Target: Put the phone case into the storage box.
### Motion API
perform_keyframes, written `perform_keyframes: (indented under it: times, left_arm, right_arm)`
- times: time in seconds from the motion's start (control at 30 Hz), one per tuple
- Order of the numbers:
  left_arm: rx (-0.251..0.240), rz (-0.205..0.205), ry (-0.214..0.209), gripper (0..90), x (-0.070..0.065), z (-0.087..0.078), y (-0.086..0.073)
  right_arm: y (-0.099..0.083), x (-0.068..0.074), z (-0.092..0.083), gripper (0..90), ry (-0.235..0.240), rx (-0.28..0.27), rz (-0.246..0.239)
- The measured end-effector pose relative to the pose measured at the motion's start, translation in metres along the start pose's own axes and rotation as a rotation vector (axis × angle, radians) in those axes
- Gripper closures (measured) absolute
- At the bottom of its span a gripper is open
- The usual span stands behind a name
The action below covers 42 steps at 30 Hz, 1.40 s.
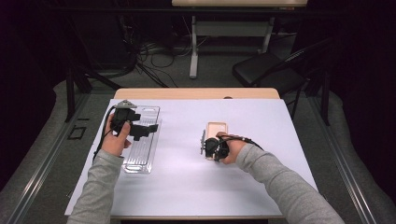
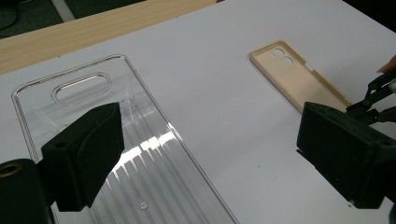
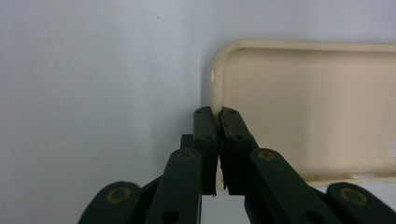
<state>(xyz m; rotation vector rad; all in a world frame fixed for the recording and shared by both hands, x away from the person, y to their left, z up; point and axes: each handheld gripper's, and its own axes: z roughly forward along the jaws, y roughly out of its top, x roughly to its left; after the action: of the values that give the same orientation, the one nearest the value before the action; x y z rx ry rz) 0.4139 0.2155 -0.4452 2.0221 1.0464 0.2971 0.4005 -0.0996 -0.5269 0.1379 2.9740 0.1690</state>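
A beige phone case [image 1: 216, 128] lies hollow side up on the white sheet right of centre. My right gripper [image 1: 211, 148] is at its near end. In the right gripper view the right gripper [image 3: 218, 114] is shut on the beige phone case's [image 3: 303, 107] thin side wall near a corner. A clear phone case [image 1: 140, 158] lies at the left. My left gripper [image 1: 142, 130] hovers over it, held by a hand in a grey sleeve. In the left gripper view the left gripper [image 2: 215, 163] is open, its jaws wide apart above the clear phone case [image 2: 93, 93] with nothing between them, and the beige phone case [image 2: 299, 79] lies farther right.
A white sheet [image 1: 187, 186] covers most of the table, with a strip of bare wood [image 1: 196, 93] along the far edge. Beyond the table stand a black chair [image 1: 266, 70] and the white legs of another table [image 1: 194, 46], with cables on the floor.
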Motion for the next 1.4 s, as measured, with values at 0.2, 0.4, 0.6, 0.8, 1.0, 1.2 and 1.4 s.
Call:
perform_keyframes:
  times: [0.2,0.4,0.6,0.8,1.0,1.2,1.4]
  left_arm:
    - [-0.004,-0.001,0.001,8.0,0.0,0.0,0.0]
    - [-0.007,-0.007,0.0,8.0,0.0,0.0,0.0]
    - [-0.006,-0.006,0.0,8.0,0.0,0.0,0.0]
    - [-0.009,-0.009,-0.003,8.0,0.0,0.0,-0.001]
    - [-0.01,-0.01,-0.005,8.1,0.001,0.0,0.0]
    - [-0.018,-0.018,-0.008,8.1,0.001,-0.001,-0.001]
    - [-0.025,-0.041,-0.018,8.4,0.002,-0.002,0.0]
  right_arm:
    - [0.0,0.0,0.0,86.9,0.002,-0.001,0.005]
    - [0.0,0.0,0.0,87.2,0.0,-0.002,0.005]
    - [0.0,0.0,-0.001,87.6,0.002,-0.001,0.01]
    - [-0.001,0.0,-0.003,87.7,0.005,-0.004,0.025]
    - [-0.003,-0.001,-0.009,87.7,-0.013,-0.019,0.04]
    - [-0.004,-0.002,-0.015,87.8,-0.038,-0.049,0.037]
    - [-0.004,0.0,-0.024,87.8,-0.063,-0.088,0.048]
